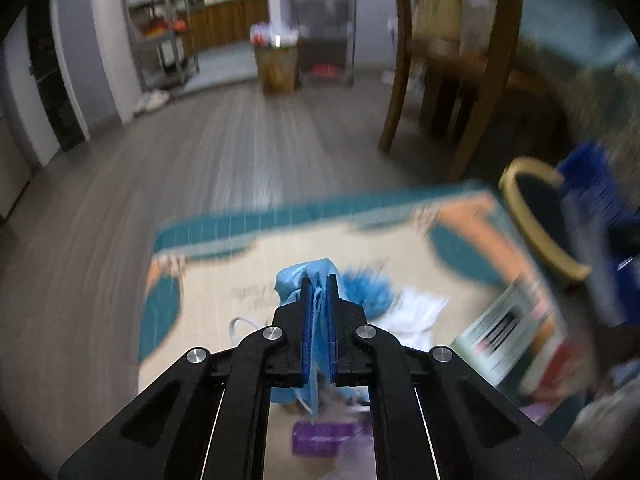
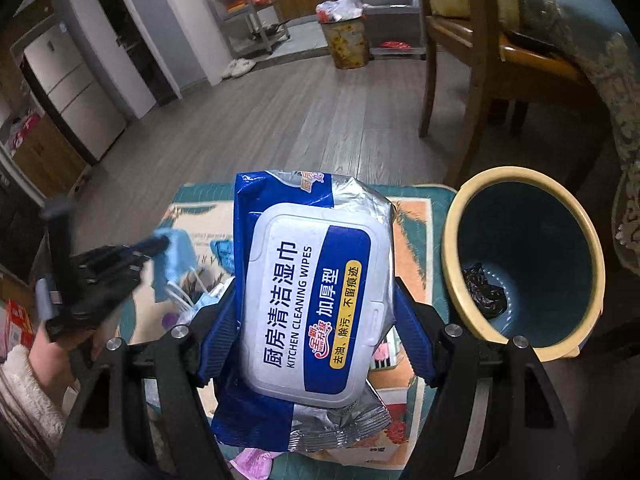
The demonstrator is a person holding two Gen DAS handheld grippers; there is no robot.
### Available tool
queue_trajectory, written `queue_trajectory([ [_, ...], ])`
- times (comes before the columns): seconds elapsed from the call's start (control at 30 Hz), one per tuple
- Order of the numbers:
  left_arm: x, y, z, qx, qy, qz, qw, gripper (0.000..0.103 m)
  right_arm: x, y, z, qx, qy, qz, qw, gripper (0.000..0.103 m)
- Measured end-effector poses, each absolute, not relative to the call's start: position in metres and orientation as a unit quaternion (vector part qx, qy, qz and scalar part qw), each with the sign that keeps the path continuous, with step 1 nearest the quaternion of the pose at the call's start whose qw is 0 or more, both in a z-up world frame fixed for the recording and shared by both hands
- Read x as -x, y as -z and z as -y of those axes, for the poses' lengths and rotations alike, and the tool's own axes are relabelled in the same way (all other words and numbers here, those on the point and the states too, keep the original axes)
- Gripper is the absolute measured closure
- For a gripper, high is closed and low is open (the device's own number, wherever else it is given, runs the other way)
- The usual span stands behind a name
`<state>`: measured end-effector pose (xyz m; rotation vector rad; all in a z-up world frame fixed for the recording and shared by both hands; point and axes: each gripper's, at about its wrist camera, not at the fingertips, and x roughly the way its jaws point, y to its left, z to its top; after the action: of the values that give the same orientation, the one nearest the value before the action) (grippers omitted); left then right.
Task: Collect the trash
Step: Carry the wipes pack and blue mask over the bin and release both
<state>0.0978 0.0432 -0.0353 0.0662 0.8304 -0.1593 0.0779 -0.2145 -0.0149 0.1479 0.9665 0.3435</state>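
Observation:
My left gripper (image 1: 319, 280) is shut on a light blue face mask (image 1: 298, 280) and holds it above the mat; it also shows in the right wrist view (image 2: 160, 245) with the mask (image 2: 176, 256) hanging from it. My right gripper (image 2: 316, 292) is shut on a blue and silver pack of kitchen wipes (image 2: 312, 300), held above the mat left of the bin. The bin (image 2: 460, 264) has a cream rim, a dark blue inside and a black scrap at its bottom. It shows blurred in the left wrist view (image 1: 532, 228).
A teal and beige mat (image 1: 224, 280) on the wood floor holds more litter: a purple wrapper (image 1: 320, 440), white paper (image 1: 416, 312), a printed box (image 1: 512, 332). A wooden chair (image 2: 472, 60) and a table stand behind the bin. A full waste basket (image 2: 348, 36) stands far back.

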Motion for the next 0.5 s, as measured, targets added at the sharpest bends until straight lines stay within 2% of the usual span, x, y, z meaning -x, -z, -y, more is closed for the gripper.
queue_trajectory([
  [0.2, -0.088, -0.021, -0.032, -0.015, 0.115, -0.337, 0.934, 0.096, -0.080, 0.005, 0.227, -0.090, -0.159, -0.447, 0.876, 0.032],
  [0.5, -0.079, -0.051, 0.001, -0.018, 0.156, -0.305, 0.939, 0.096, -0.079, -0.004, 0.246, -0.104, -0.148, -0.431, 0.884, 0.032],
])
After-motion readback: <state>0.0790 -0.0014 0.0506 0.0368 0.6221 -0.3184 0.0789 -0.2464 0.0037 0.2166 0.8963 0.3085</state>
